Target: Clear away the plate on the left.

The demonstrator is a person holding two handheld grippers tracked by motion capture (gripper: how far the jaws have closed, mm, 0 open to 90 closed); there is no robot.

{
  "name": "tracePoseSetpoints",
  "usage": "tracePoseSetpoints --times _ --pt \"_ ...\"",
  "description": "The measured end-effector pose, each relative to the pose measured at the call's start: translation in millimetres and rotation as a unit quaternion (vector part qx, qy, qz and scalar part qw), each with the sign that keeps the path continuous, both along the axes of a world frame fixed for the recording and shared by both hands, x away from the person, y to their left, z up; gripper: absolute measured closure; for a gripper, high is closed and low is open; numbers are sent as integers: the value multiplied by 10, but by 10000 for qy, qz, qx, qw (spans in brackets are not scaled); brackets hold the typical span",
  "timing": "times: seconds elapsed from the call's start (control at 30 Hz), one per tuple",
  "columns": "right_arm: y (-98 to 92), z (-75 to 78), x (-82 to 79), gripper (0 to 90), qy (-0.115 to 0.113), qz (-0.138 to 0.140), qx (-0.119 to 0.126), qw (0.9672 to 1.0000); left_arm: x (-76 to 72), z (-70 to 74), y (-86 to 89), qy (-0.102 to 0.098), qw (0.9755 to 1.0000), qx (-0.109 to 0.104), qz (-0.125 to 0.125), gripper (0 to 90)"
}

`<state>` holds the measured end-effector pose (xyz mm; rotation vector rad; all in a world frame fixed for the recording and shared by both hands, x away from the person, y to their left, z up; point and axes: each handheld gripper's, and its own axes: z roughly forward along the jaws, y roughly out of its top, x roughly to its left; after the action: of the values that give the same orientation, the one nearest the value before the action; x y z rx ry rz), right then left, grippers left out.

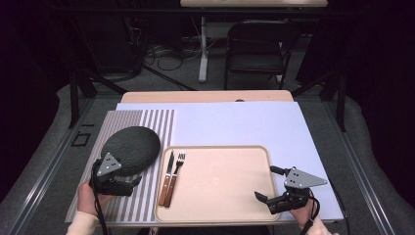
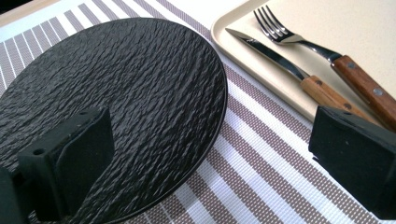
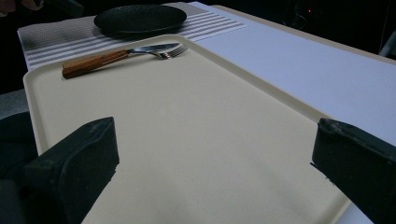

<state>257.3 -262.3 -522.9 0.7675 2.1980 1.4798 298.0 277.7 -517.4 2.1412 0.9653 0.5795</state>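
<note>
The left gripper is seen in the high view at the near edge of a black textured plate, which lies flat on a striped placemat. Its jaws are spread wide, and nothing is gripped between them. In the left gripper view, one jaw stands over the near part of the plate, while the other stands off the plate, over the placemat and close to the rim of a beige tray. The plate's rim runs through the gap between the jaws; whether either pad touches the plate cannot be told.

Beyond the jaw on the tray side, a knife and a fork, both with wooden handles, lie side by side on the tray, just inside its rim, their tips pointing away from the gripper.

The right gripper is held at the tray's near right corner, its jaws also wide apart and empty. In the right gripper view, bare tray surface is seen between the jaws; the knife and fork lie far ahead of them, and the plate lies farther still, on the placemat. A white board lies under the tray and placemat.
</note>
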Motion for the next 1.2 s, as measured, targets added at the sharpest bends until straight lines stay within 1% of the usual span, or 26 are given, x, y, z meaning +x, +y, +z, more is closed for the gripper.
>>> tracePoseSetpoints --times 0.13,0.2,0.23,0.33,0.37,0.43,0.47,0.53,0.63,0.67,0.73,0.8,0.83,0.87,0.9,0.97,1.0,1.03,1.07,1.1,1.13,1.17,1.2 --pt "4 -1 0 0 -2 -3 1 10000 -13 7 3 -53 9999 120 -19 2" --pt "3 -1 -1 0 0 -11 1 10000 -27 12 2 -118 9996 258 -43 5" --pt "3 -1 -1 0 0 -13 4 10000 -31 11 1 -113 9994 307 -57 6" --pt "5 -4 -1 0 21 -21 4 10000 -45 7 -1 -177 9981 589 -56 6" --pt "7 -5 0 0 30 -17 7 10000 -48 4 -4 -182 9978 635 -41 7" --pt "11 -6 3 0 37 -26 -14 10000 -54 -3 -15 -203 9961 856 -60 6" --pt "13 -8 5 0 39 -16 -9 10000 -58 -4 -21 -204 9955 917 -75 7" --pt "13 -9 7 0 39 -21 -19 10000 -66 -14 -38 -238 9936 1099 -91 6" --pt "15 -12 10 0 44 -33 -7 10000 -70 -26 -52 -245 9919 1243 -119 7" --pt "14 -12 10 0 54 -37 -14 10000 -73 -33 -65 -239 9900 1385 -145 7" --pt "12 -13 12 0 59 -41 -14 10000 -74 -51 -88 -271 9870 1577 -170 7" --pt "10 -13 13 0 75 -47 -16 10000 -69 -69 -107 -277 9850 1693 -160 7" --pt "10 -13 13 0 78 -49 -17 10000 -67 -80 -118 -306 9834 1777 -180 7" --pt "9 -13 14 0 83 -50 -17 10000 -63 -94 -135 -288 9812 1900 -173 7" --pt "9 -14 14 0 83 -48 -15 10000 -67 -110 -155 -375 9777 2060 -150 7" --pt "9 -14 14 0 83 -48 -17 10000 -69 -131 -187 -416 9745 2200 -161 7" --pt "8 -14 16 0 81 -45 -19 10000 -71 -139 -199 -462 9718 2306 -169 19" --pt "8 -14 16 0 81 -45 -20 10000 -77 -151 -217 -521 9685 2428 -182 42" --pt "9 -14 15 0 82 -45 -15 10000 -77 -161 -229 -515 9664 2507 -219 89" --pt "8 -14 15 0 83 -48 -10 10000 -78 -174 -244 -540 9644 2578 -223 155" --pt "8 -13 15 0 78 -47 -13 10000 -79 -190 -263 -563 9597 2744 -228 191" --pt "8 -13 15 0 75 -48 -14 10000 -81 -203 -280 -567 9538 2937 -292 238" --pt "8 -14 15 0 76 -46 -12 10000 -83 -220 -301 -605 9466 3150 -325 299"
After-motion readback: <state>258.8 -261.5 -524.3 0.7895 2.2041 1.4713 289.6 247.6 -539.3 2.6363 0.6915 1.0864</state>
